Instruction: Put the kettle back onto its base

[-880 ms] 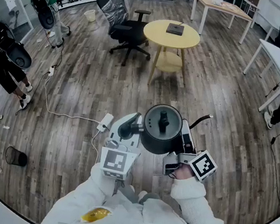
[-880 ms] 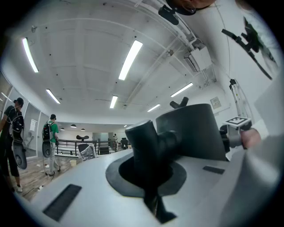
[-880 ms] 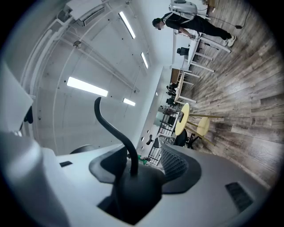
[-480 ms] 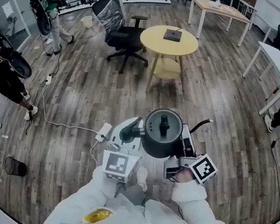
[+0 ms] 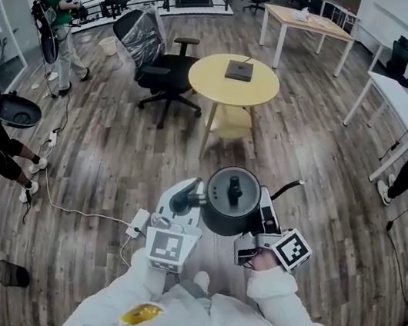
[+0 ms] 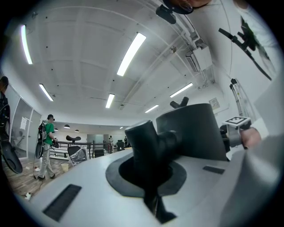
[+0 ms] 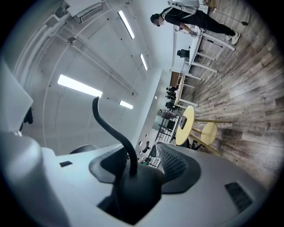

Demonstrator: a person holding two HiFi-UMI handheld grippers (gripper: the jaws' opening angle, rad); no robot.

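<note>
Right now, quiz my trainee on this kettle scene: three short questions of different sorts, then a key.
1. Which gripper is shut on the kettle's handle?
2. True or false: the kettle stands on the wooden floor.
3. Fill in: the round table beyond the kettle is ___ in colour.

Key
1. The left gripper.
2. False; it is held up in the air.
3. Yellow.
</note>
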